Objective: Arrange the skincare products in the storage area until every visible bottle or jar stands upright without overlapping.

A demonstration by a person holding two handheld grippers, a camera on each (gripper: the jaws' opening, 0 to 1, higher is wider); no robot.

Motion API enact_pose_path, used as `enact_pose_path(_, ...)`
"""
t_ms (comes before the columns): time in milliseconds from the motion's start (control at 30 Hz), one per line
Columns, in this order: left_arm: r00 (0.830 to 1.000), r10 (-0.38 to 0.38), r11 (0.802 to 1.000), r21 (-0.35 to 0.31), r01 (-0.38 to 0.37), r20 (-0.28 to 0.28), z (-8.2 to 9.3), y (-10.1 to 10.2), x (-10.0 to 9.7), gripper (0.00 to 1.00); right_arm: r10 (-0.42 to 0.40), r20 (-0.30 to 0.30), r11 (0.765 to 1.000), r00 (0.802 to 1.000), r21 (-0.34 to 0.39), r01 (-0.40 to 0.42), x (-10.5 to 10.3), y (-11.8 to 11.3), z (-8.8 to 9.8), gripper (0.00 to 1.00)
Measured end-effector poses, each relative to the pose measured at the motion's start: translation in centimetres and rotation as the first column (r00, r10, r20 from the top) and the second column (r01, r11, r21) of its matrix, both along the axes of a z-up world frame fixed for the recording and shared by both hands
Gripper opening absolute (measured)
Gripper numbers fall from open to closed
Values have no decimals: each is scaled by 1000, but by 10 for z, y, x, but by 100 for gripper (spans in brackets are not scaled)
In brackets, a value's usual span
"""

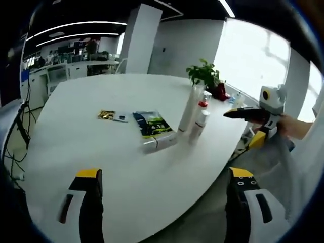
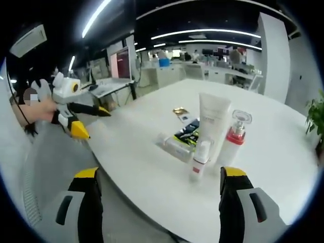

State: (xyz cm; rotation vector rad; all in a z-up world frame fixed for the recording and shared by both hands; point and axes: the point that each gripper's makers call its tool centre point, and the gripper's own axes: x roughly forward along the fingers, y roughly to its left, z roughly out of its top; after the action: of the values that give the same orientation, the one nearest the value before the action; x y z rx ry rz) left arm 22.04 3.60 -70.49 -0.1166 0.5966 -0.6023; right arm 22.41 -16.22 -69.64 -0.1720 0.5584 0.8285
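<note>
Standing near the desk (image 2: 283,152) edge: tall tube (image 2: 213,121), red-collared bottle (image 2: 234,139) and small bottle (image 2: 200,161) upright, one clear bottle (image 2: 174,147) lying flat beside them, awaiting righting; left tool (image 1: 162,210) and right tool (image 2: 159,207) both apart, empty, held clear.

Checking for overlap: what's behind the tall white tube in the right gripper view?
Partly hidden behind the tall white tube lies a green-and-black packet flat on the table. A clear bottle lies on its side beside it. The packet's covered part cannot be seen.
</note>
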Motion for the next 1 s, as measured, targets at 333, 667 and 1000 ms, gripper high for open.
enact_pose_path(333, 998, -69, 994, 80, 69, -3, -8, -8, 8, 98, -10, -13, 1000, 1000, -6, 10, 2, -1, -3, 96)
enact_pose_path(667, 987, -154, 973, 168, 158, -33, -20, -14, 27, 86, -27, -25, 1000, 999, 5, 27, 3, -3, -4, 96)
enact_pose_path(1000, 967, -241, 937, 240, 253, -79, -40, -21, 51, 76, -74, -36, 997, 997, 11, 74, 6, -9, -6, 94)
